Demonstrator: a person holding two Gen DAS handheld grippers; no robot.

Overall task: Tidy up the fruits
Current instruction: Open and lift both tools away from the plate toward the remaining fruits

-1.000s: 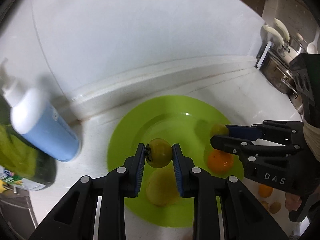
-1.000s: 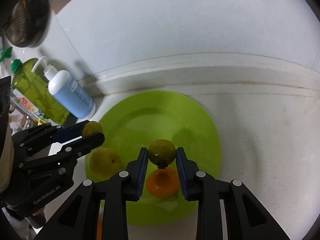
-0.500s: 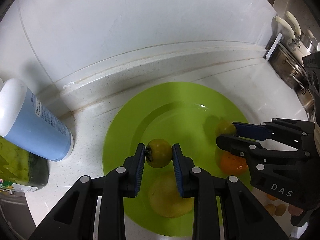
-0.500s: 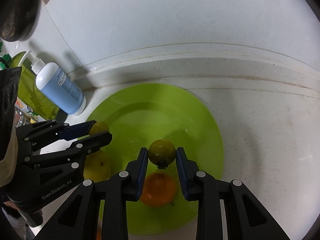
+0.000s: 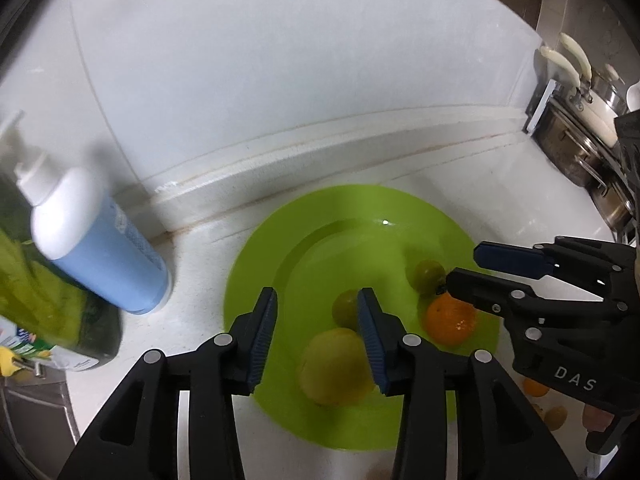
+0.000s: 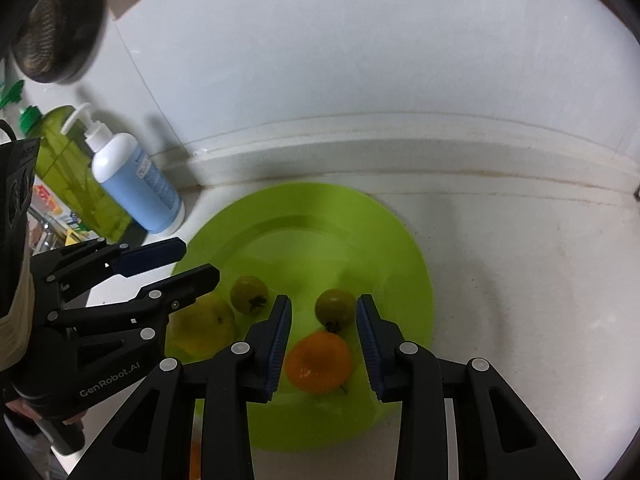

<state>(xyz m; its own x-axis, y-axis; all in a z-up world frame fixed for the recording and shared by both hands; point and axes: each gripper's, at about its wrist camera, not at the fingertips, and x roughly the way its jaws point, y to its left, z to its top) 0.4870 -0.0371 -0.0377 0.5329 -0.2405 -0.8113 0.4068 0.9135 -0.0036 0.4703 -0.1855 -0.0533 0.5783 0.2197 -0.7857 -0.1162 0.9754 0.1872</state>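
Four fruits are seen on the green plate (image 6: pixel 400 248): two green tomatoes (image 6: pixel 335 309) (image 6: pixel 249 293), an orange (image 6: pixel 319 361), a yellow fruit (image 6: pixel 204 326). Both the left gripper (image 5: pixel 317 334) and right gripper (image 6: pixel 323 340) are spread wide, nothing held. Pots (image 5: pixel 576 148) far right are shown only by the left view; a dark strainer (image 6: pixel 56 24) only by the right. A blue pump bottle (image 6: pixel 136 184) is seen left of the plate.
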